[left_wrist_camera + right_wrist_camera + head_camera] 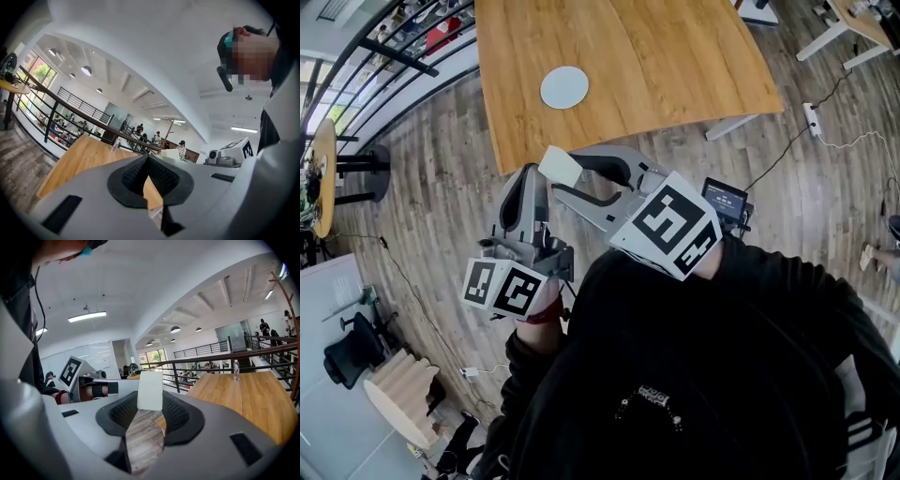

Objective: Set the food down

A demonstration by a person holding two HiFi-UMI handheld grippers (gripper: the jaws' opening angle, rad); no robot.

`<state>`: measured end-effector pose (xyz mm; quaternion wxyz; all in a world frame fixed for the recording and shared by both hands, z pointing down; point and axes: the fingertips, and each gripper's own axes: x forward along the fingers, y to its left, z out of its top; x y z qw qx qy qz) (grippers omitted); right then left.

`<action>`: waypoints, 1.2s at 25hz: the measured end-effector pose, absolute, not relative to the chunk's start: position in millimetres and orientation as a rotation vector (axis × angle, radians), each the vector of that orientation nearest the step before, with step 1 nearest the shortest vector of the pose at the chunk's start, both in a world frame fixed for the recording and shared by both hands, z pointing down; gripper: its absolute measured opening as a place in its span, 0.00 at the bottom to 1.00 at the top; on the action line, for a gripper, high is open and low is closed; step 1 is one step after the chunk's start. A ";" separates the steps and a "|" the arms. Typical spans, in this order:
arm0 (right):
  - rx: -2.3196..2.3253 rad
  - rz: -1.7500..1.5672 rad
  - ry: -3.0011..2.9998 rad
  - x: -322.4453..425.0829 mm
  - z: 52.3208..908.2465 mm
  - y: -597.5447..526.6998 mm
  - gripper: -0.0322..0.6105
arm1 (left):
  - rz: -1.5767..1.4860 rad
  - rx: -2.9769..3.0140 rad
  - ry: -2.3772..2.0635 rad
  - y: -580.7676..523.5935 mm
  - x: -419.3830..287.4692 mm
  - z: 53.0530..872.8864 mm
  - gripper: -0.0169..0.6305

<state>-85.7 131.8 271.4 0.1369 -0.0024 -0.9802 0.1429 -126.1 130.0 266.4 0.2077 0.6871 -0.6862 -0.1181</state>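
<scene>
Closest to the camera, the person's black top point(703, 375) fills the lower right of the head view. Just past it both tools are held up in front of the chest. The left tool point(528, 183) point(148, 161) has its jaws together at the tips with nothing between them. Beside it, the right tool point(574, 178) point(150, 400) is clamped on the food point(558, 167) point(150, 390), a pale rectangular block that stands upright between the dark pads and rises above them. The food is in the air, shown over the wooden floor point(422, 187) just short of the near edge of the counter point(675, 66). Farther out, on the bare wooden counter, lies a round white plate point(564, 86), well apart from the food
</scene>
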 end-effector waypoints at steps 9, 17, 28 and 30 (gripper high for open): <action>-0.056 0.441 -2.866 -90.2 260.0 62.9 0.32 | -0.289 1.892 -1.954 62.8 -127.3 254.5 0.02; -0.053 0.505 -2.867 -79.2 272.3 -1.6 0.32 | -0.238 1.891 -1.938 -3.8 -114.6 264.6 0.02; -0.075 0.600 -2.842 -73.0 285.3 -37.2 0.32 | -0.166 1.853 -1.928 -39.4 -109.6 273.0 0.02; -0.086 0.610 -2.838 -74.9 287.5 -37.9 0.32 | -0.161 1.843 -1.936 -40.3 -112.4 273.7 0.02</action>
